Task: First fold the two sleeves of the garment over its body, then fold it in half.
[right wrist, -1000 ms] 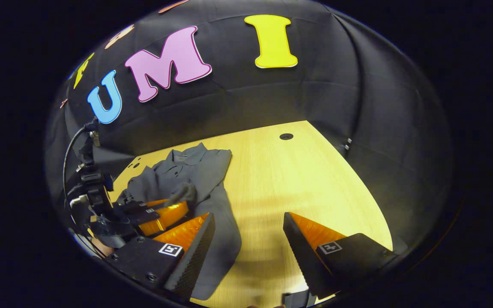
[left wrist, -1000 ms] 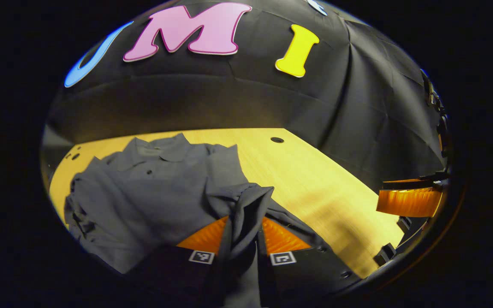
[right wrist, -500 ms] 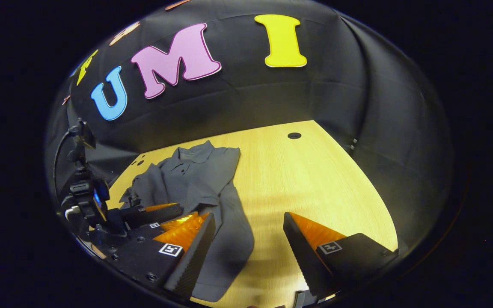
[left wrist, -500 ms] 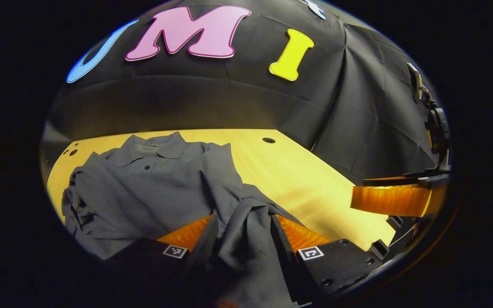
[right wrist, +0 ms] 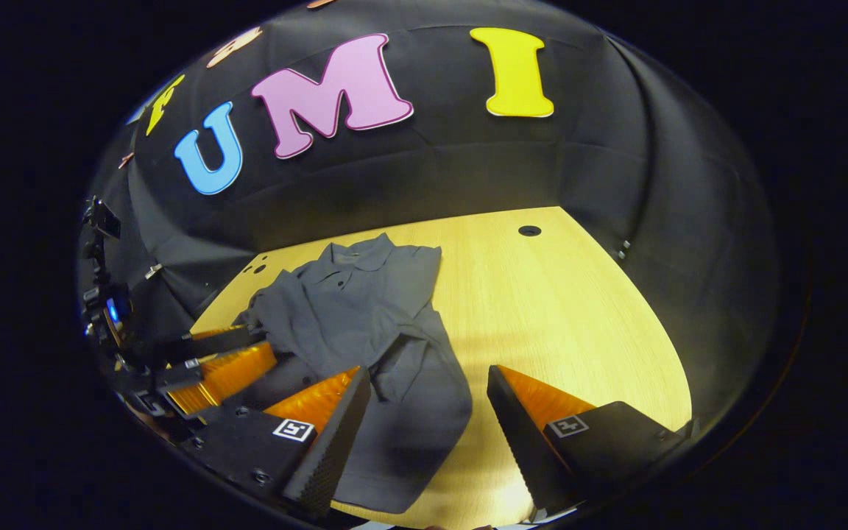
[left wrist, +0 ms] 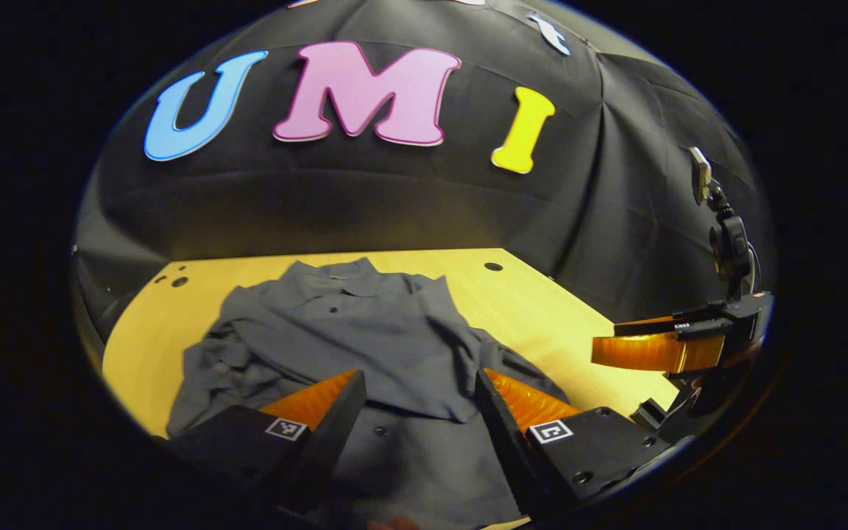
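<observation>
The grey garment (left wrist: 365, 338) lies rumpled on the table (right wrist: 556, 309), collar toward the far wall. The left gripper (left wrist: 417, 412) hovers over its near part, jaws released, nothing between them. The right gripper (right wrist: 428, 423) likewise stands with jaws spread above the hem. The garment's near edge is cut off behind the fingers (left wrist: 321, 423).

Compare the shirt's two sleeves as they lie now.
The sleeve nearer the right hand-held gripper lies folded flat over the shirt's body, its hem edge running straight across; the opposite sleeve sits bunched and wrinkled at the garment's side, not yet folded in. The folded one covers the chest area; the bunched one rests by the table. Neither is gripped.
</observation>
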### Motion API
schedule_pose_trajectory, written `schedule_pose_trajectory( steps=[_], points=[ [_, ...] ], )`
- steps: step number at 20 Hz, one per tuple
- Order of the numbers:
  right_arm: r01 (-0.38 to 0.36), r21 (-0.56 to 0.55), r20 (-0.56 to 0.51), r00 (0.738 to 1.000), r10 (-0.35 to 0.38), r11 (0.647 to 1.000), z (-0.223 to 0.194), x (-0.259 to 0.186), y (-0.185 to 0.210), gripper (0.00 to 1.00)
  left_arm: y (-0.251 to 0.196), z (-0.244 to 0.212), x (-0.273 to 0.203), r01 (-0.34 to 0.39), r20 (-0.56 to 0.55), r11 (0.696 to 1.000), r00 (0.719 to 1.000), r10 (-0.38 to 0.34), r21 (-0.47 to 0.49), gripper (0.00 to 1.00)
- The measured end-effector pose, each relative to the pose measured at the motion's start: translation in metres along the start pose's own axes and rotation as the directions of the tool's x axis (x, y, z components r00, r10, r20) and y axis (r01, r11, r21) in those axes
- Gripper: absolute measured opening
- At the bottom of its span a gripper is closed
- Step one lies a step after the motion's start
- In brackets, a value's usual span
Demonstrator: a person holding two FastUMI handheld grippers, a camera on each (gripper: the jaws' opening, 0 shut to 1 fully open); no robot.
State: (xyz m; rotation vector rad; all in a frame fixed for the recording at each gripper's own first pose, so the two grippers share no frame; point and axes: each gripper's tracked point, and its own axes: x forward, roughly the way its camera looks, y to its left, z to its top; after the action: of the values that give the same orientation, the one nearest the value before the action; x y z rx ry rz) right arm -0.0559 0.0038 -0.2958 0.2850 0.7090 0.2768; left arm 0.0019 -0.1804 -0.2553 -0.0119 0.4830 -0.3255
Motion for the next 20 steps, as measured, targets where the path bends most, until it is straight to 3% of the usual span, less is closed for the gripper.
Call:
schedule_pose_trajectory(
  steps=[9,15,20],
  points=[
    [0.029,-0.024,-0.087,0.996,-0.031,0.999,-0.049,-0.03,0.027,0.99,0.131,-0.028,-0.079,-0.145,-0.059,0.989,0.988,0.144,-0.01,0.94],
    [0.087,-0.022,-0.159,0.983,-0.09,0.996,-0.092,-0.039,0.026,0.99,0.197,-0.102,-0.119,-0.209,-0.206,0.978,0.957,0.204,-0.005,0.94],
    [0.136,-0.043,-0.239,0.961,-0.143,0.99,-0.136,-0.042,0.015,0.99,0.221,-0.152,-0.137,-0.225,-0.299,0.974,0.929,0.219,0.016,0.95]
  ],
)
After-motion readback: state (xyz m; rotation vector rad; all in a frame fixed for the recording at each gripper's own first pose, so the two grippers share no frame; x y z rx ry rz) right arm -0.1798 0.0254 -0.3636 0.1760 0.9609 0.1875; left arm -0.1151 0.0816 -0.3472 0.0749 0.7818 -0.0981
